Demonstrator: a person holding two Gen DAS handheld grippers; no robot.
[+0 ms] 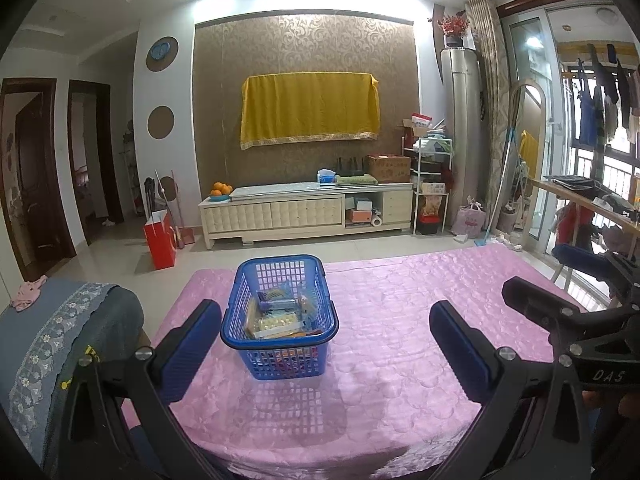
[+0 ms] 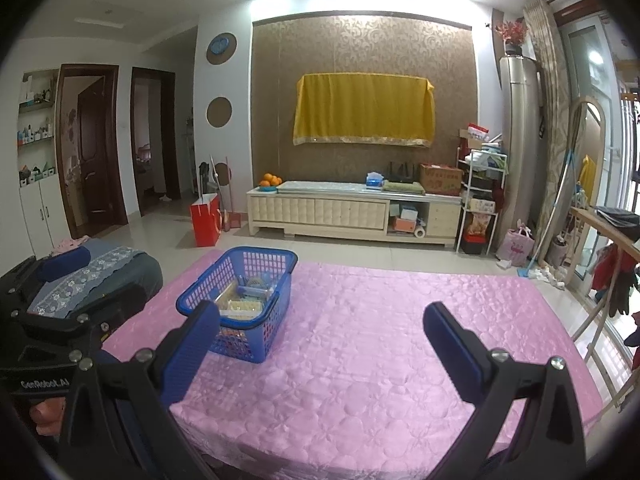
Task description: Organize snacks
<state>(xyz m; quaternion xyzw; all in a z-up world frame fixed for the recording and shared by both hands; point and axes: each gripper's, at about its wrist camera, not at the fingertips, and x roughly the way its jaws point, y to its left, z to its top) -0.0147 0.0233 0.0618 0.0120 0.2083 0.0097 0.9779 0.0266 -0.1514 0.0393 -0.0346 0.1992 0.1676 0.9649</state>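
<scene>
While both tongs are hanging wide open and holding nothing, the blue basket [image 1: 279, 316] is sitting on the pink table [image 1: 400, 320], left of the middle of the left camera's picture. The snacks [image 1: 276, 316] are lying inside it already. No snack is showing on the table outside the basket, so the job is looking nearly done or just starting; I cannot tell which. The left tongs [image 1: 324, 344] are pointing at the basket, and the right tongs [image 2: 320, 344] are pointing at the bare cloth beside it.
</scene>
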